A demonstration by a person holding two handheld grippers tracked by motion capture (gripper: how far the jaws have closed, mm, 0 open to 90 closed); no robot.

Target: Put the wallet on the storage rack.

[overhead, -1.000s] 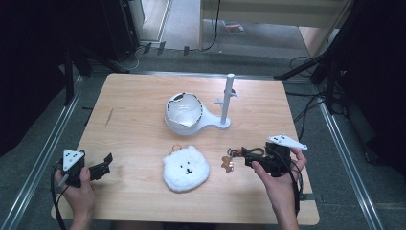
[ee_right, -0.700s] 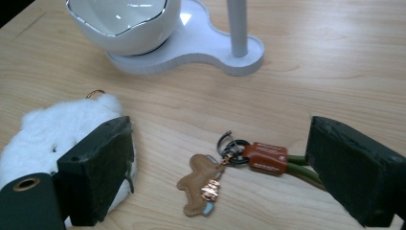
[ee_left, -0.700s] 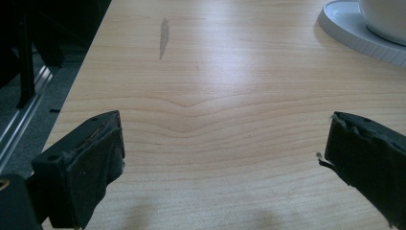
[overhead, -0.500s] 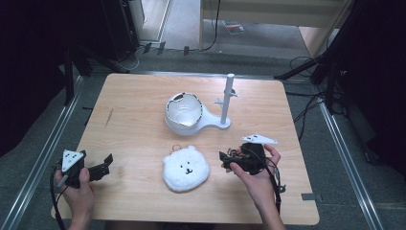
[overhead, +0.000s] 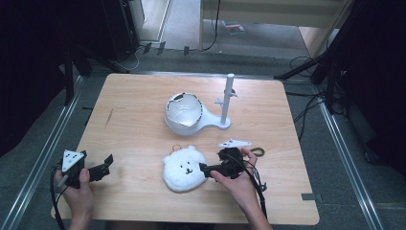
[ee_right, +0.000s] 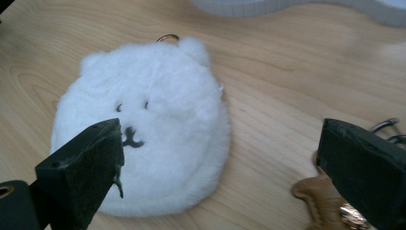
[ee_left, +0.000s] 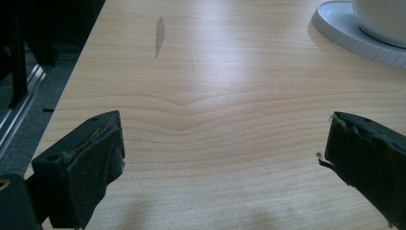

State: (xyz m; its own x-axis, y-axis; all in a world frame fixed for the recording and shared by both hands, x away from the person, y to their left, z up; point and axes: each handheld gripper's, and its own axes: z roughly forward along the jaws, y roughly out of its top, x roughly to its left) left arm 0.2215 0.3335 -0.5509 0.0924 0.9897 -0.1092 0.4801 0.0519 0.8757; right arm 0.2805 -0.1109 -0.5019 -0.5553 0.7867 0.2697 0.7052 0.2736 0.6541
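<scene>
From the high view, the white bear-face plush pouch (overhead: 183,167) lay flat on the wooden tabletop (overhead: 134,120), on the near side of the white bowl-shaped stand (overhead: 184,113) with its upright white post (overhead: 227,98). The right hand-held gripper (overhead: 203,168) sat just beside the pouch's right edge, its black jaws pointing at the plush, held by the person's right hand (overhead: 239,182). A small dark ring (overhead: 258,151) lay on the wood just beyond that hand, farther from the pouch. The left hand-held gripper (overhead: 106,162) rested well to the left of the pouch, near the tabletop's near left corner, gripped by the left hand (overhead: 79,191).

In the left gripper view, the left hand-held gripper (ee_left: 225,153) had its two black jaws spread wide with bare wood between them and nothing held. The ribbed rim of the white stand (ee_left: 354,38) showed at the far right, well apart from the jaws, and a grey smudge (ee_left: 159,33) marked the wood ahead.

In the right gripper view, the right hand-held gripper (ee_right: 220,163) was also spread wide and held nothing. The plush pouch (ee_right: 158,120) lay face up ahead, overlapped by one jaw, its small metal ring (ee_right: 167,37) at the top edge beside one ear. A tan leather charm (ee_right: 321,201) lay to the right of the pouch, partly behind the other jaw, apart from the plush.
</scene>
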